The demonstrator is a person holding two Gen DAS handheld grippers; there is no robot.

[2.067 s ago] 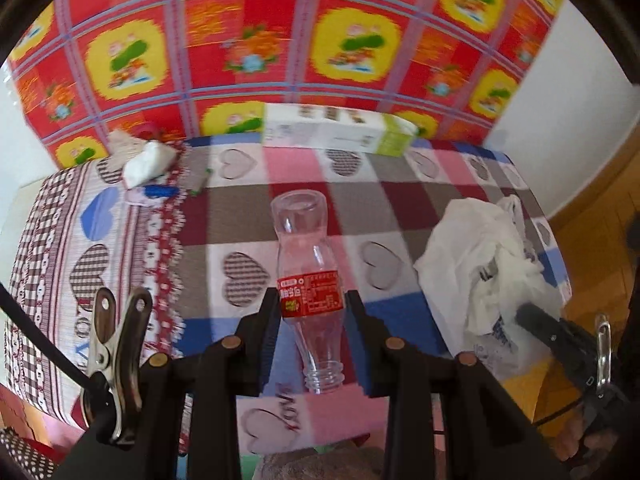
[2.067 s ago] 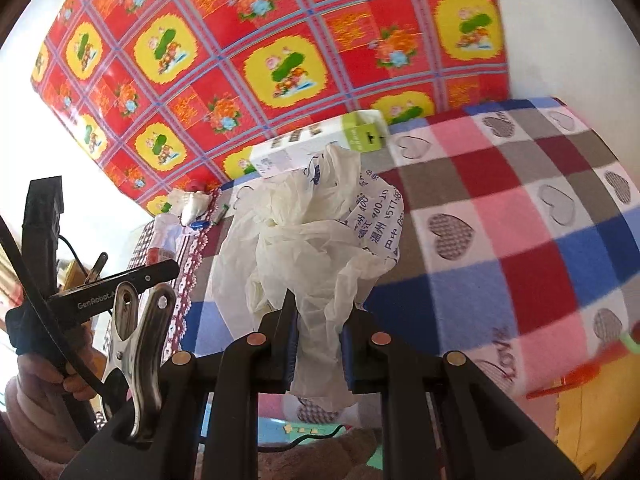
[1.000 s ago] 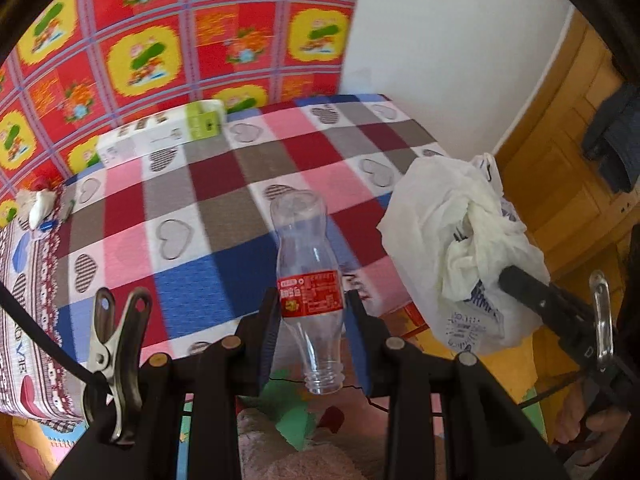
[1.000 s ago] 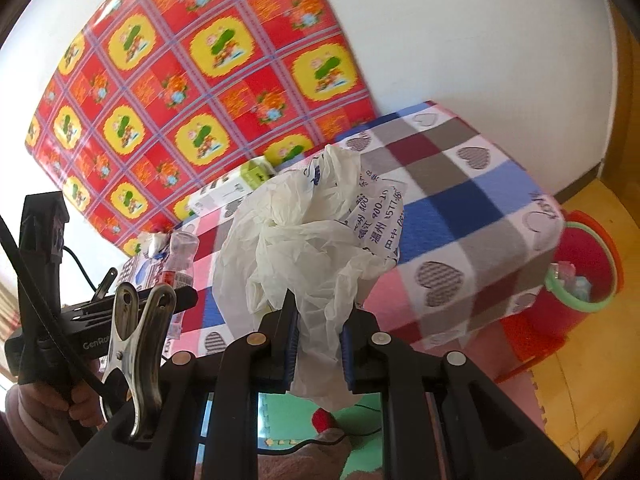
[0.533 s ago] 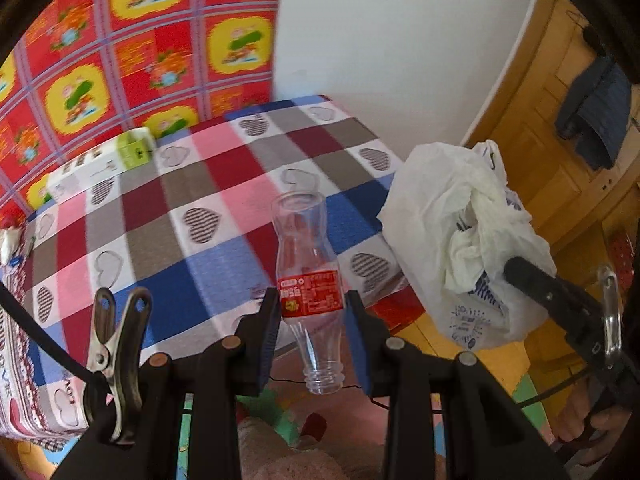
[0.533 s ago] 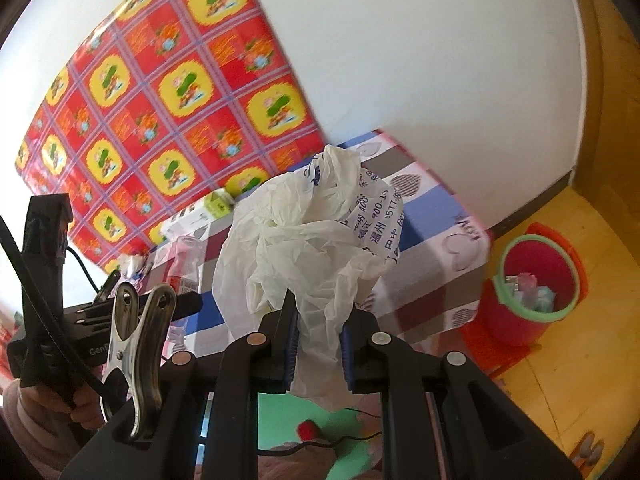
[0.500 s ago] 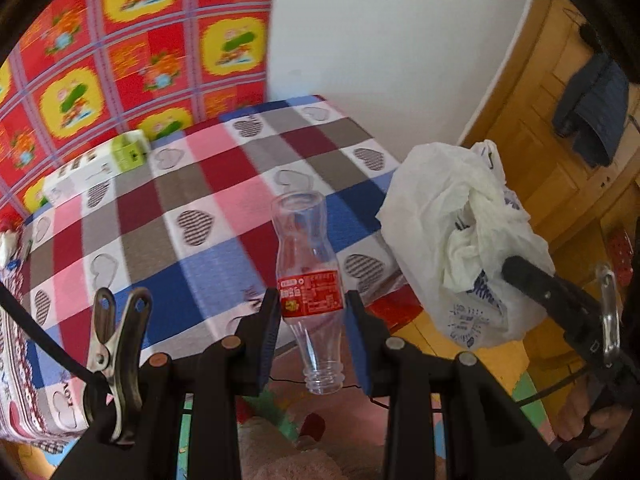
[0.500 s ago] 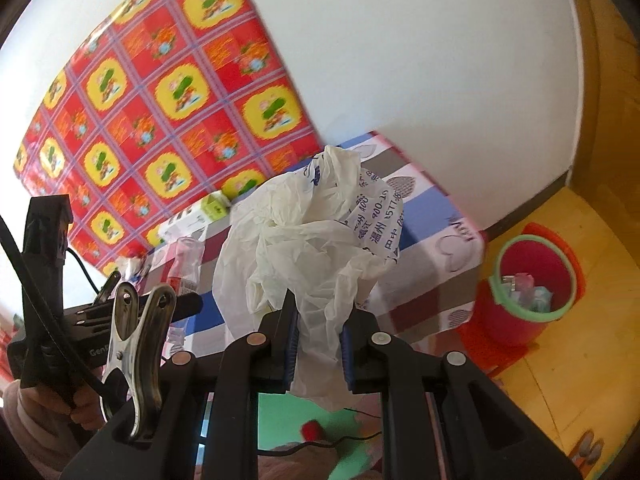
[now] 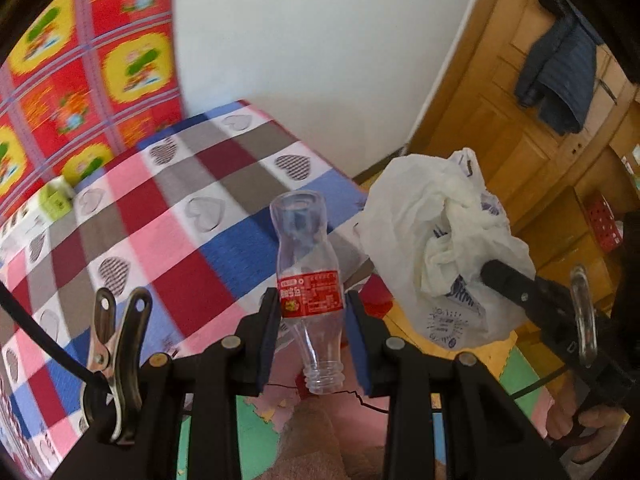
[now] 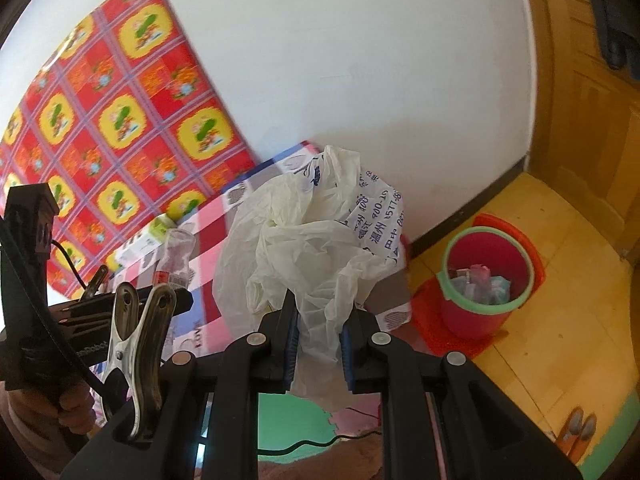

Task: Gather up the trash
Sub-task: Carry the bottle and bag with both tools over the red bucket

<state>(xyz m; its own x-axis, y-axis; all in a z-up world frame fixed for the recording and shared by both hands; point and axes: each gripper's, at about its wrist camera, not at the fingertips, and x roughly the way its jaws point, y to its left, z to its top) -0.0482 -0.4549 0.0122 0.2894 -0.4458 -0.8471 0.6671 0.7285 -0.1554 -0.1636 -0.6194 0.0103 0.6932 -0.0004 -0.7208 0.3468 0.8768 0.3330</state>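
The left claw is clamped on the red label of a clear bottle, neck pointing back, held past the edge of the checked counter. The right claw pinches a crumpled white bag, with a red bin on the floor to its right

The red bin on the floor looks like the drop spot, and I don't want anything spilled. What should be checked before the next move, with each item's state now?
1. Left gripper clamped on the plastic bottle: ok.
2. Right gripper clamped on the white plastic bag: ok.
3. Red bin upright, mouth open: ok.
4. Room in the bin: ok, some trash at the bottom.
5. Either item above the bin: not ok.
6. Bottle empty: ok, uncapped.
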